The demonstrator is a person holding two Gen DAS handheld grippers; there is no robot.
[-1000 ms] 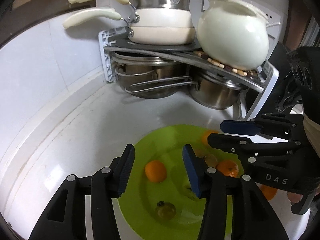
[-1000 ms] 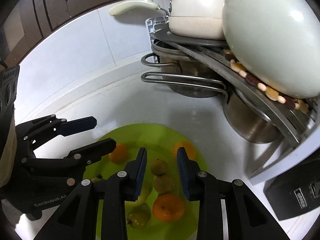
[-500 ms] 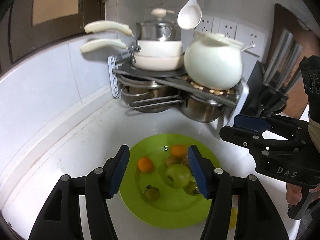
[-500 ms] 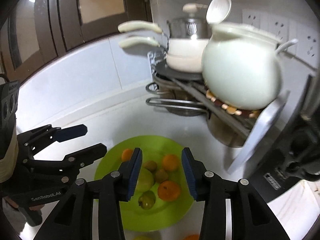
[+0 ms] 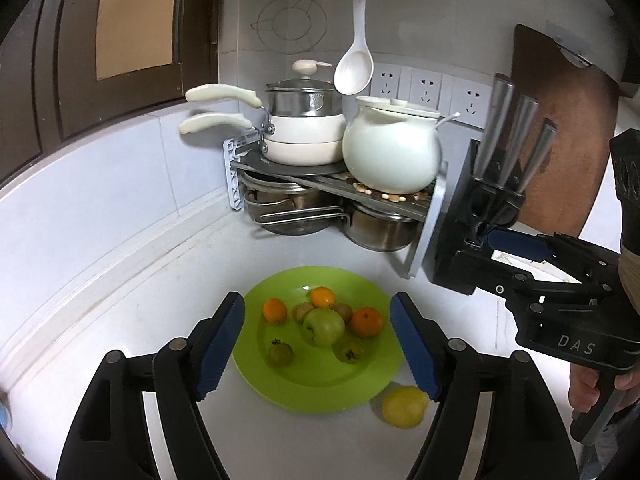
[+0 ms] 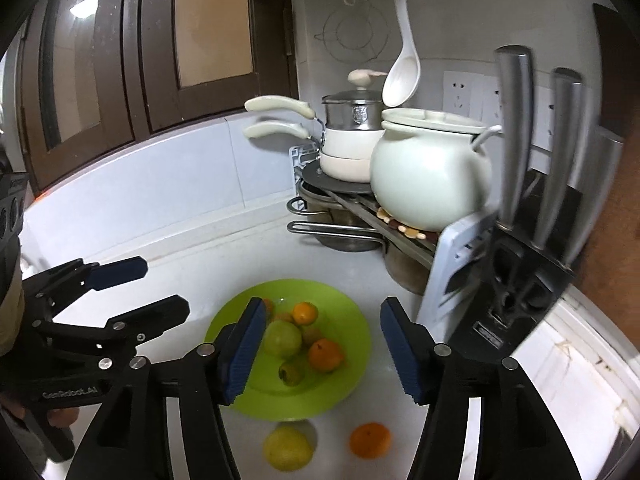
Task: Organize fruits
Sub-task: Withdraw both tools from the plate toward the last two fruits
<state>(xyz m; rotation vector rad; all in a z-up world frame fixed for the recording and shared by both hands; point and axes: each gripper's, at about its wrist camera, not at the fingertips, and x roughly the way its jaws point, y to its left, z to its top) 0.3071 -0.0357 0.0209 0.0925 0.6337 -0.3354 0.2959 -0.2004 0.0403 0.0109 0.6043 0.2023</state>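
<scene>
A white counter (image 5: 120,320) runs into a tiled kitchen corner, where a rack (image 5: 336,176) carries stacked pans and a round white pot (image 5: 390,152), with a knife block (image 6: 532,280) just beside it and a white ladle (image 5: 356,68) hanging above. On the counter sits a green plate (image 5: 320,384) holding a green apple (image 5: 323,326), three small oranges, among them one at the right (image 5: 366,322), and some small dark-topped greenish fruits (image 5: 280,354). Off the plate, near its front rim, lie a yellow lemon (image 6: 287,449) and a loose orange (image 6: 370,440), apart from each other. The left tongs (image 5: 316,350) hover above the plate, spread wide with nothing between the blue pads. The right tongs (image 6: 322,352) hover likewise, wide apart and empty, framing the apple and the fruit around it.
</scene>
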